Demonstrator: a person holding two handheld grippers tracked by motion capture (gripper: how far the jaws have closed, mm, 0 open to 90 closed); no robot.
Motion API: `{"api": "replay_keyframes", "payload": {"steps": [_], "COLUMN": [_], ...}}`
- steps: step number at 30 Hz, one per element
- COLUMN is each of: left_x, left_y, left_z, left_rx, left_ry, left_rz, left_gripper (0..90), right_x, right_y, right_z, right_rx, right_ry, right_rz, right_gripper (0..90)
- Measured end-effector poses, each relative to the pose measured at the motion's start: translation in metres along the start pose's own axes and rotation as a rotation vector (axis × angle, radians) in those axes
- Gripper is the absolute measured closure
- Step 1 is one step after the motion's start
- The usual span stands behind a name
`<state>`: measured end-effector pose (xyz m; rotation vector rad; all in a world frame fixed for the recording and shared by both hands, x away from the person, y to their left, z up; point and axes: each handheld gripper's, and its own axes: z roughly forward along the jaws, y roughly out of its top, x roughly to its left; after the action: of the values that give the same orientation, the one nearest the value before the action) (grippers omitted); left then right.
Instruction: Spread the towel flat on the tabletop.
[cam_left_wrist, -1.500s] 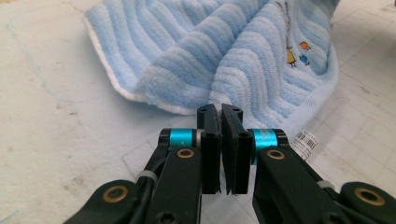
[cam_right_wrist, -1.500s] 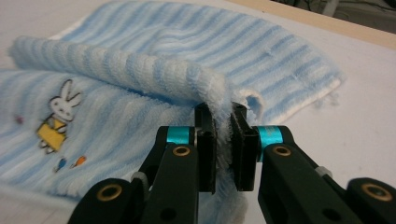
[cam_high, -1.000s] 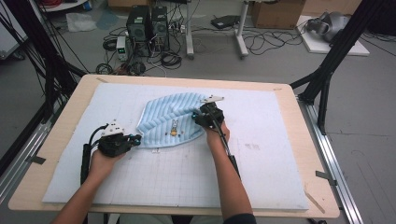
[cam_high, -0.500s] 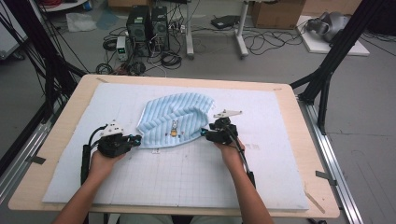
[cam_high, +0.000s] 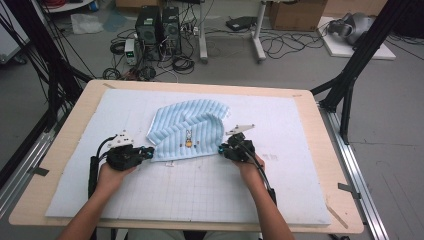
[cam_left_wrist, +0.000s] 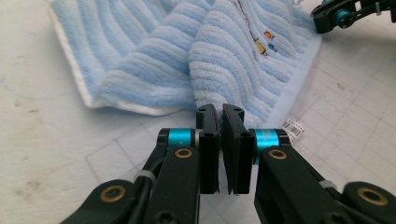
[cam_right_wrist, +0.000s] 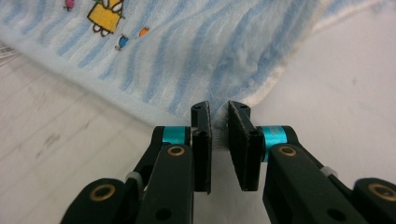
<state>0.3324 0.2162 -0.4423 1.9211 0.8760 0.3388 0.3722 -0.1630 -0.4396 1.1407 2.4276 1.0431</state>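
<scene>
The work in hand looks like folding or straightening the small blue striped towel (cam_high: 187, 134) on the desk (cam_high: 310, 210), and this moment reads as the step of taking hold of its two near corners. The left tool (cam_high: 146, 150) sits at the towel's near-left corner with its jaws pinched almost together; in the left gripper view the left tool (cam_left_wrist: 220, 111) has the towel's white-edged corner running right up to its tips, and it seems to hold a thin bit of the hem, though the cloth between the jaws is hard to make out. The right tool (cam_high: 223, 149) is at the near-right corner, where its jaws have just been closing; in the right gripper view the right tool (cam_right_wrist: 219, 108) has a narrow gap between its jaws, with the fuzzy blue edge of the towel (cam_right_wrist: 196, 56) pushed into that gap at the tips, so it appears to be nipping the corner rather than standing clear of it. The towel lies ahead of both tools, spread away from them, with its far part folded over and rumpled, and the small cartoon patch (cam_high: 188, 143) between the two tools, closer to the right one. A white label (cam_left_wrist: 293, 129) sticks out of the hem just right of the left tool. My judgement is that the next move calls for both grips to be firm, then an even lift and pull so the cloth goes taut without slipping out of the thin pinch at either corner.
</scene>
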Motion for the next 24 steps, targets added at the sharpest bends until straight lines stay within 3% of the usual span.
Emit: {"api": "replay_keyframes", "payload": {"steps": [9, 13, 19, 21, 24], "left_x": [-0.023, -0.032, -0.044, -0.043, -0.034], "left_y": [0.000, -0.002, -0.011, -0.011, -0.007], "left_z": [0.009, 0.009, 0.003, 0.001, 0.001], "left_rx": [0.005, 0.016, 0.052, 0.036, -0.008], "left_ry": [-0.122, -0.177, -0.229, -0.214, -0.141], "left_rz": [0.031, 0.037, 0.044, 0.036, -0.042], "left_gripper": [82.4, 82.5, 83.5, 81.4, 61.1], "right_x": [-0.003, -0.001, 0.001, 0.002, -0.001], "right_y": [-0.044, -0.058, -0.072, -0.074, -0.070], "right_z": [-0.041, -0.057, -0.073, -0.075, -0.080], "right_rx": [-0.013, 0.006, 0.020, 0.008, -0.057], "right_ry": [0.008, 0.010, 0.057, 0.061, 0.063], "right_rz": [0.016, 0.006, 0.007, -0.007, 0.034], "right_gripper": [79.4, 79.4, 78.4, 72.5, 64.1]}}
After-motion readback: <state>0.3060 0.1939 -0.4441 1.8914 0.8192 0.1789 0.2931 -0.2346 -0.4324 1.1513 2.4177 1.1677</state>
